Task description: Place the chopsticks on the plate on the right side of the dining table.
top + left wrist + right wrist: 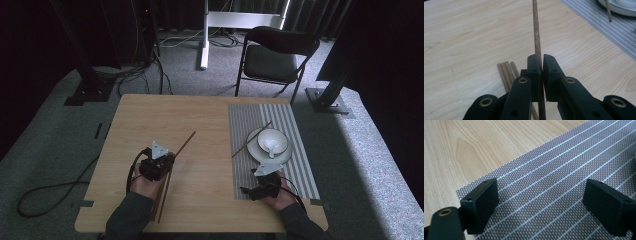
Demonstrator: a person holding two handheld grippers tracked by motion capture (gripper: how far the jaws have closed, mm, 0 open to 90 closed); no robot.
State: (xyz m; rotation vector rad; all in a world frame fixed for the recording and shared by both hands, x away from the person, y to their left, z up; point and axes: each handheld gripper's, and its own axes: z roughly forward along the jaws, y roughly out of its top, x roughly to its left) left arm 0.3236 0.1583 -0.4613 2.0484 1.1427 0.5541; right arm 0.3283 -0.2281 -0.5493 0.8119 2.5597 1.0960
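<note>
A person sits at a pale wooden surface (pixel 200 115), holding a claw in each hand. The left claw (pixel 167 161) is clamped on a single wooden chopstick (pixel 184 144), which points forward and to the right, toward a striped grey placemat (pixel 295 130). In the left gripper view the chopstick (pixel 537 37) runs straight up between the two closed jaws, pinched part-way along its length, so a long free end sticks out ahead. Just beside the left claw, a few spare chopsticks (pixel 506 73) lie flat on the wood.

On the placemat stands a white plate (pixel 255 150) carrying a white bowl (pixel 272 140) with a white spoon (pixel 270 147) inside. Another chopstick (pixel 250 140) already leans across the plate's left edge.

The right claw (pixel 251 191) rests low over the placemat's near left corner, its jaws wide apart and holding nothing; the right gripper view shows the weave between them.

The likely risk is the thin round stick pivoting or slipping in the narrow grip while it travels. The long free end could also knock the resting chopstick off the plate, or strike the bowl's rim.
</note>
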